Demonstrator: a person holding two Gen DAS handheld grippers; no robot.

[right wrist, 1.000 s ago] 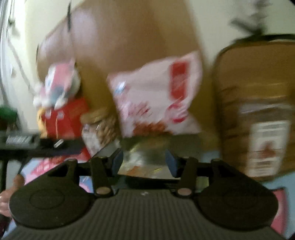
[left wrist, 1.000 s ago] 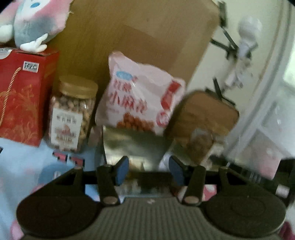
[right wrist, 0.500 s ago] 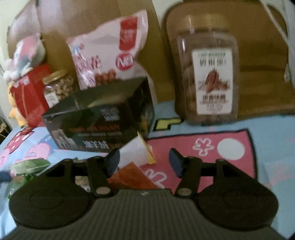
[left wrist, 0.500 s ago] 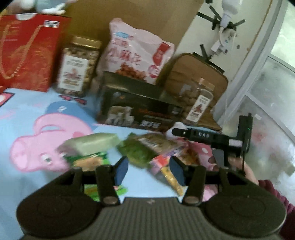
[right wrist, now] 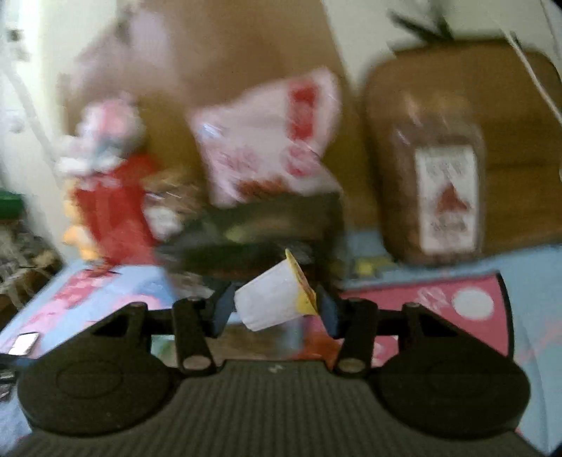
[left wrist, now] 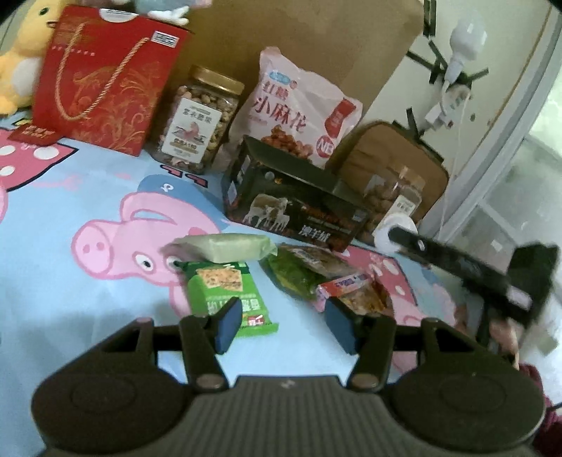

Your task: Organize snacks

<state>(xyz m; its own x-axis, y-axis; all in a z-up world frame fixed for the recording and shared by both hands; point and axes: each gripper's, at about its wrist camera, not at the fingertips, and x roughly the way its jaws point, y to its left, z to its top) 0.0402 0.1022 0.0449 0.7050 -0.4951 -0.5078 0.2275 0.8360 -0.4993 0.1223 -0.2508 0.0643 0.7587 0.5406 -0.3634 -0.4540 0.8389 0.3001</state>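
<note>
My left gripper (left wrist: 282, 325) hangs open over the cartoon blanket (left wrist: 70, 197), nothing between its fingers. Just past its left finger lies a green cracker packet (left wrist: 224, 295), with a pale green packet (left wrist: 224, 246) behind it. A dark green packet (left wrist: 298, 270) and a red-and-orange packet (left wrist: 351, 291) lie ahead of the right finger. In the right wrist view a white cup (right wrist: 270, 298) with a yellow lid sits tilted between the pads of my right gripper (right wrist: 275, 309), whose jaws are closing on it. The cup is sharp against a blurred background.
Along the back stand a red gift bag (left wrist: 102, 81), a nut jar (left wrist: 196, 119), a pink snack bag (left wrist: 298, 112), a black box (left wrist: 291, 207) and a second jar (right wrist: 442, 182). Cardboard (left wrist: 298, 31) rises behind them. The other hand-held gripper (left wrist: 456, 267) reaches in from the right.
The left gripper has drawn back from the pink bag and black box and now looks over the loose packets. The right gripper has closed around the white cup and carries it.
</note>
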